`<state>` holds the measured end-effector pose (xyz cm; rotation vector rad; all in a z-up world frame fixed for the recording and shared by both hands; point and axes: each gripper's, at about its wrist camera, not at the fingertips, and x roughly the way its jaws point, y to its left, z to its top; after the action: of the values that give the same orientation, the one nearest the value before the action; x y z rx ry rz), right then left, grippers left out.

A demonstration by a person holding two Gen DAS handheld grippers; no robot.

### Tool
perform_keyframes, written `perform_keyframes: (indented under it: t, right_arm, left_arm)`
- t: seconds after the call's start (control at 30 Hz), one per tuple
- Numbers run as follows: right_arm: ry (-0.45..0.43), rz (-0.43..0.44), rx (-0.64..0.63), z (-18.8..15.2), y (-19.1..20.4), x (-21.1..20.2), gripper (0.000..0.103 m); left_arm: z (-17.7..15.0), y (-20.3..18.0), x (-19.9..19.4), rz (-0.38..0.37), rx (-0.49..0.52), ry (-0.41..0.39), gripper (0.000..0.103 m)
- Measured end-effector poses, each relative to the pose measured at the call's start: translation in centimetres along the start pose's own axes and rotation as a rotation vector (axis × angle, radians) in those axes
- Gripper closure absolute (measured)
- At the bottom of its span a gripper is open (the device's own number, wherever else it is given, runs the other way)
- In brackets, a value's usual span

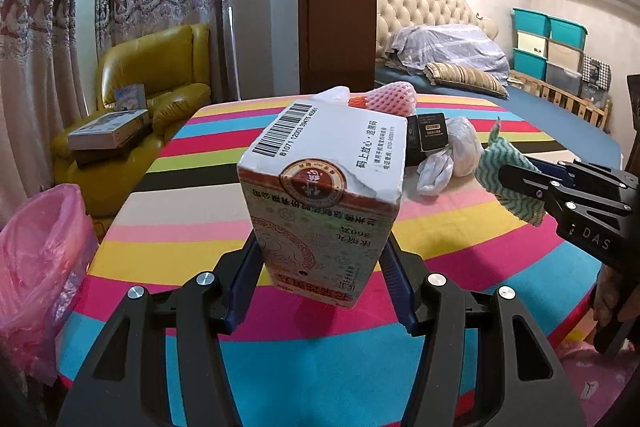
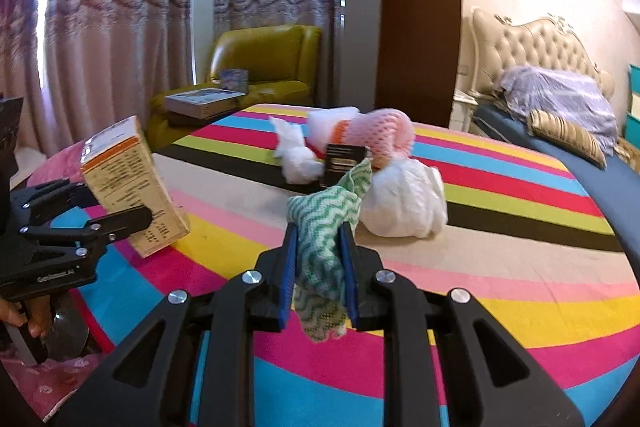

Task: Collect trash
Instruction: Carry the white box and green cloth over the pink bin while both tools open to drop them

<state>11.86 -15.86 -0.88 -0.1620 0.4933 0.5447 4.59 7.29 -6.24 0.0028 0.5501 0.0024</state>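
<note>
Trash: box (image 1: 320, 187) pinched in left gripper (image 1: 318, 279) w/ jaws part-open, near pink bin bag (image 1: 40, 267) at left; light, stiff, hold flat sides. Right gripper (image 2: 319, 267) clamped tight on soft cloth (image 2: 324, 239).

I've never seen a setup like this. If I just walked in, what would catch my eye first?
Probably the round table's loud striped cloth. Next, the two black claws over it: the left claw clamps a torn cardboard box with a barcode on top, and the right claw pinches a green zigzag rag. Behind them, a small heap of litter with a pink foam net sits mid-table, and a pink-lined bin waits at the left edge.
</note>
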Motion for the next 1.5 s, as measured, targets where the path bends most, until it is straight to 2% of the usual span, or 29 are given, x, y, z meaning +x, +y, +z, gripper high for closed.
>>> perform_keyframes:
  t: [0.33, 0.63, 1.03, 1.23, 1.5]
  right_arm:
    - [-0.018, 0.025, -0.096, 0.0, 2.7, -0.8, 0.083]
    - [-0.019, 0.039, -0.128, 0.3, 3.7, -0.9, 0.083]
    - [-0.039, 0.101, -0.198, 2.3, 6.4, -1.2, 0.083]
    - [-0.03, 0.143, -0.26, 3.1, 9.1, -0.6, 0.083]
    - [-0.025, 0.237, -0.345, 5.0, 14.0, 0.7, 0.083]
  left_arm:
    - [-0.4, 0.3, -1.3, 0.019, 0.011, -0.033, 0.049]
    - [-0.9, 1.2, -2.6, 0.041, 0.011, -0.051, 0.049]
    - [-0.8, 3.9, -5.2, 0.117, -0.021, -0.111, 0.049]
    - [-0.7, 5.8, -6.8, 0.161, -0.048, -0.144, 0.049]
    - [-0.3, 10.3, -10.1, 0.249, -0.123, -0.2, 0.049]
